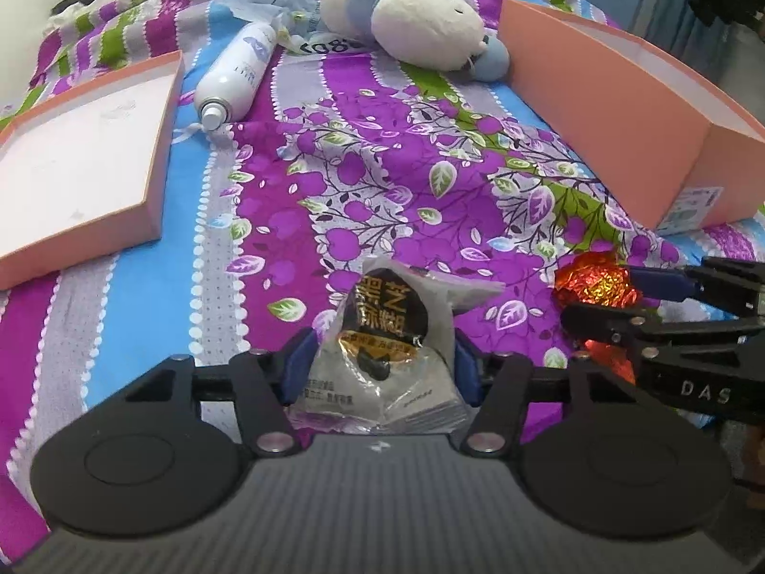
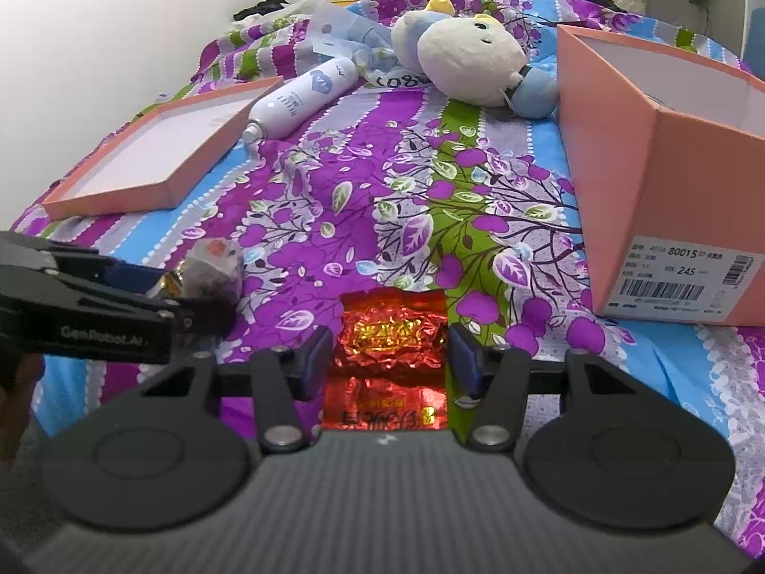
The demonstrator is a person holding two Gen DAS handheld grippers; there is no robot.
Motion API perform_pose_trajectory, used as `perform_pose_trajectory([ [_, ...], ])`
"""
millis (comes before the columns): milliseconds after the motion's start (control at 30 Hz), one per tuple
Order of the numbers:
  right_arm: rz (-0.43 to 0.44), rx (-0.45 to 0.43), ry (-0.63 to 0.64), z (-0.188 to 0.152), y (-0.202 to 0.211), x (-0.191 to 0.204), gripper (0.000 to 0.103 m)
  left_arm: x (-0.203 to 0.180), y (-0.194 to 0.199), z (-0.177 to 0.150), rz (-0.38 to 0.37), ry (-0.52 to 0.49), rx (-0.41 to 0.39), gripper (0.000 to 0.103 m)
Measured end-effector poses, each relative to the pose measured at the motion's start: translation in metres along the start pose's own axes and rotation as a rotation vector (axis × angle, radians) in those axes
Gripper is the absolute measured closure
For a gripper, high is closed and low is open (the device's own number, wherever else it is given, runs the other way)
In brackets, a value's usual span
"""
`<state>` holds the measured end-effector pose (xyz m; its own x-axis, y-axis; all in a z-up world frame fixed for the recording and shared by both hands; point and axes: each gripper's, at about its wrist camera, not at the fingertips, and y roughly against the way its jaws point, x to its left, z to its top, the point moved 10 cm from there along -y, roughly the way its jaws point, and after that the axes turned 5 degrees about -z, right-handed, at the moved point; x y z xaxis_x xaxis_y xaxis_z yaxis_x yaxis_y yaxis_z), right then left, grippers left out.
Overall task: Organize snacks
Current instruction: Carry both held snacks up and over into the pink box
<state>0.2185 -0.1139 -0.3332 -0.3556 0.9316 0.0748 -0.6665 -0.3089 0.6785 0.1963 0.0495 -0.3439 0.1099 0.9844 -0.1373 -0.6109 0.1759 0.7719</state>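
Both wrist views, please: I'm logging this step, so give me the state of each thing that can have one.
Left gripper: shut on the grey snack packet.
Right gripper: shut on the red foil packet.
Pink box: open, upright on the bedspread.
Pink lid: off, lying inside up.
White bottle: lying on its side.
Plush toy: lying down.

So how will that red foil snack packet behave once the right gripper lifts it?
The red foil packet looks crinkled and thin, so it will probably crumple between the fingers rather than stay stiff. Its glossy surface may be slippery. It seems light and lies flat on the bedspread, so rolling is unlikely.
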Motion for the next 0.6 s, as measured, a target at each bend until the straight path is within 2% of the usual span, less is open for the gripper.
perform_pose_trajectory([
  [367, -0.054, 0.033, -0.056, -0.001, 0.010, -0.019, 0.048, -0.025, 0.007, -0.003, 0.016, 0.119, 0.048, 0.041],
  [600, -0.066, 0.025, -0.089, 0.007, 0.026, -0.026, 0.048, -0.034, 0.020, 0.007, 0.010, 0.173, 0.041, 0.041],
])
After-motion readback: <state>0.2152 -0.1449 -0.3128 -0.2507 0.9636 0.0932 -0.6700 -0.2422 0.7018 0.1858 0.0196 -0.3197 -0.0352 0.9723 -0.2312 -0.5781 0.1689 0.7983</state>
